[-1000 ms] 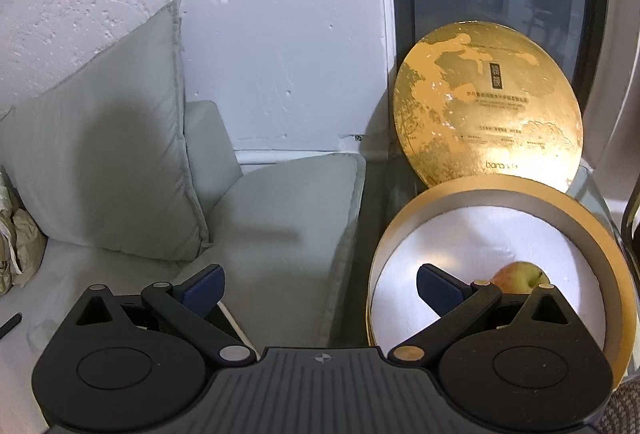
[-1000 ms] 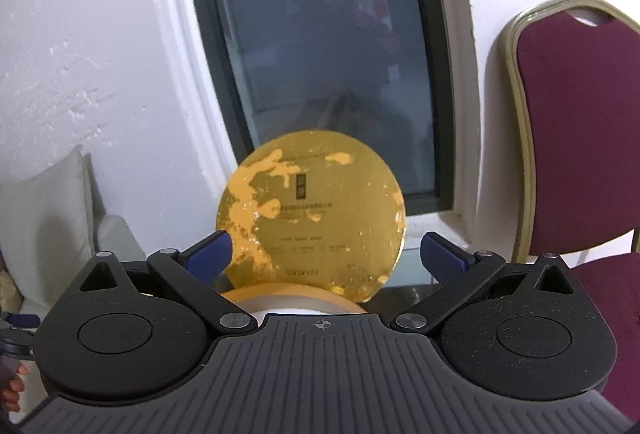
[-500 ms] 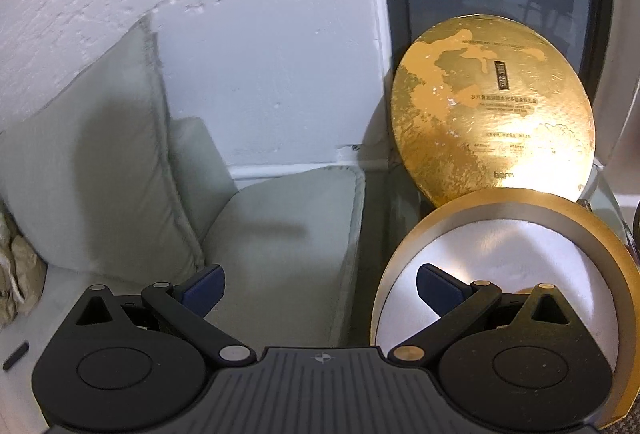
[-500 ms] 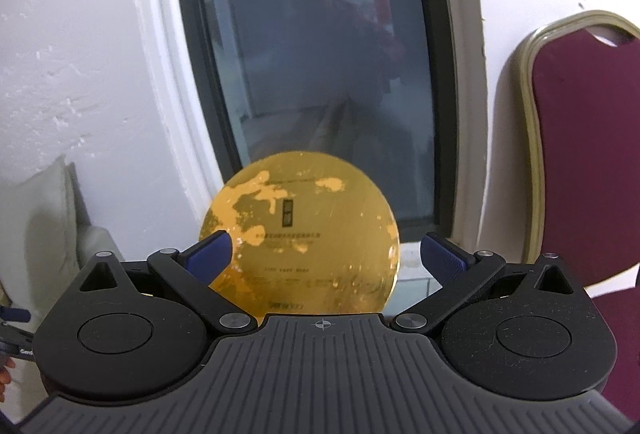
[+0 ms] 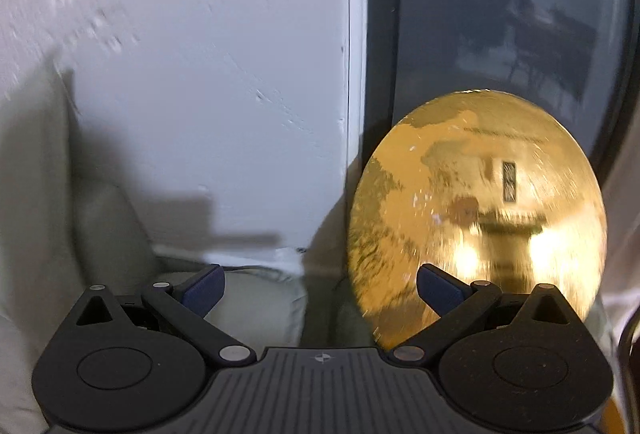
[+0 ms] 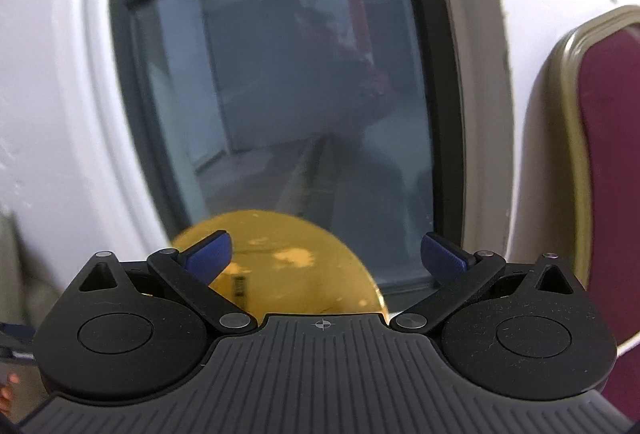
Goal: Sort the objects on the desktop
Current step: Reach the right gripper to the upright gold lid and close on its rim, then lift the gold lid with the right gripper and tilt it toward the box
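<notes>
The left claw [image 5: 320, 284] was released, jaws spread wide, with nothing between them. The right claw [image 6: 326, 254] was likewise released and empty. Both pointed at the wall and window [image 6: 288, 82], not down at any surface.

One gold round lid [image 5: 476, 218] stood tilted on edge against the window frame, ahead of the left claw and right of its centre line; the right view showed only its upper part [image 6: 288, 266] behind the claw body. No loose object to sort was visible in either view.

Judged step: repositioning between picks. To perform it well, each claw should be tipped downward until the objects come into view, and the jaws kept spread. The leaning lid would probably slide if knocked, so a clear margin should be kept.

Count:
- Lid: one.
- Cushions [image 5: 36, 202]: at least two, blurred.
- Chair [image 6: 600, 138]: one, right of the window.
- Claws: two.
</notes>
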A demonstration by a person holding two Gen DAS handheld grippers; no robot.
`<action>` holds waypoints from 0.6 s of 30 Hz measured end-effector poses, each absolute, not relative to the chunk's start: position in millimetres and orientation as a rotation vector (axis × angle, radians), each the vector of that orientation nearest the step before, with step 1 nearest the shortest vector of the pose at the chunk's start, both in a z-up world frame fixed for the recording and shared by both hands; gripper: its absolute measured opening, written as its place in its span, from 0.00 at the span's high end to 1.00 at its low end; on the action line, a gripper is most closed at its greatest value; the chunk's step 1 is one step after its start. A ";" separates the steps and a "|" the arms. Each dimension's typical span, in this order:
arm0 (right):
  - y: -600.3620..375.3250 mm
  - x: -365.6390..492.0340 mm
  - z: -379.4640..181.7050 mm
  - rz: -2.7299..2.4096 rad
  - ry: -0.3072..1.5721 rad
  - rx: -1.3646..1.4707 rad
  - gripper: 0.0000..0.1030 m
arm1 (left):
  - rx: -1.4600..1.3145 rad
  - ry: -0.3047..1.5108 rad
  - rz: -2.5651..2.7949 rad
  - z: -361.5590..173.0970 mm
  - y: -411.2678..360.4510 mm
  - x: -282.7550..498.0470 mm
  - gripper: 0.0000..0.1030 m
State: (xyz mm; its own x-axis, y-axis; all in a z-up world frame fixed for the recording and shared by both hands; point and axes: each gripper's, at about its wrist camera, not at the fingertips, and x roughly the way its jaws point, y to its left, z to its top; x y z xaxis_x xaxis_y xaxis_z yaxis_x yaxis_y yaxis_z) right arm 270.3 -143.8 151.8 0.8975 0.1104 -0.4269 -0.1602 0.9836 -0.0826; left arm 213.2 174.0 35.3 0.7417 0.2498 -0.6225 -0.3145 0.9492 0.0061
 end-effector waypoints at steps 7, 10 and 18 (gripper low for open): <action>-155.9 335.4 80.4 0.119 0.483 -0.121 0.00 | -0.194 0.630 0.281 -18.9 180.5 268.6 0.01; -162.8 357.2 53.5 0.117 0.504 -0.111 0.00 | -0.246 0.640 0.272 -40.0 185.1 282.2 0.01; -174.0 381.2 9.7 0.178 0.510 -0.088 0.00 | -0.352 0.594 0.219 -70.7 195.3 293.3 0.01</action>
State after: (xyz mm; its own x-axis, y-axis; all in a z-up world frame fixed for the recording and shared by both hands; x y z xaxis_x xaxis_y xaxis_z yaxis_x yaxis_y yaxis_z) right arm 381.2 -174.0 9.7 0.8577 0.1471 -0.4926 -0.1910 0.9808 -0.0396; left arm 293.3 195.3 -70.7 0.8082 0.1000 -0.5804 -0.3002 0.9178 -0.2599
